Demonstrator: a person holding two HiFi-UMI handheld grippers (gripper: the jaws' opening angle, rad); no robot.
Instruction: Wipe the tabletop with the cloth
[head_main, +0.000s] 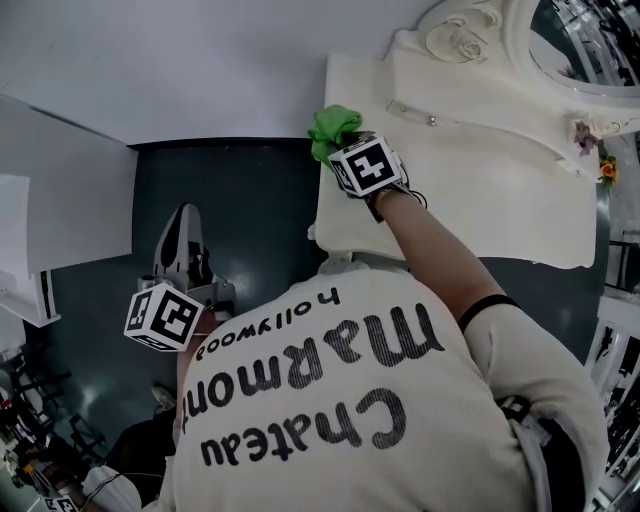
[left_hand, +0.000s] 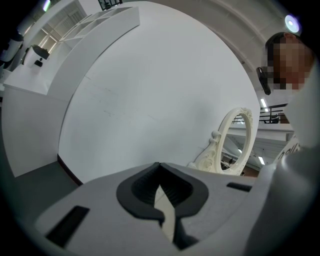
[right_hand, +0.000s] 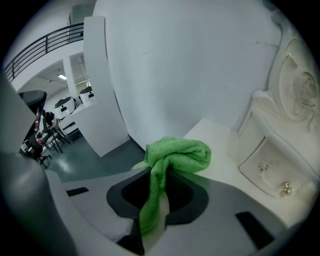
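- the right gripper (right_hand: 159, 202) is clamping a bunched green microfibre cloth (right_hand: 176, 155), its tail hanging down between the jaws, probably so the wad can act as a wiping pad.
- the cloth (head_main: 335, 127) is sitting at the 11 o'clock corner of the cream rectangular tabletop (head_main: 480, 200), which looks like a starting point for a stroke.
- the left gripper (left_hand: 162, 202) is clenched on nothing and hanging over the dark floor at 8 o'clock in the head view, out of the way of the wiping.
- the person's shoulder is covering the table's near edge.
- no view is showing whether the cloth is pressing flat on the tabletop.
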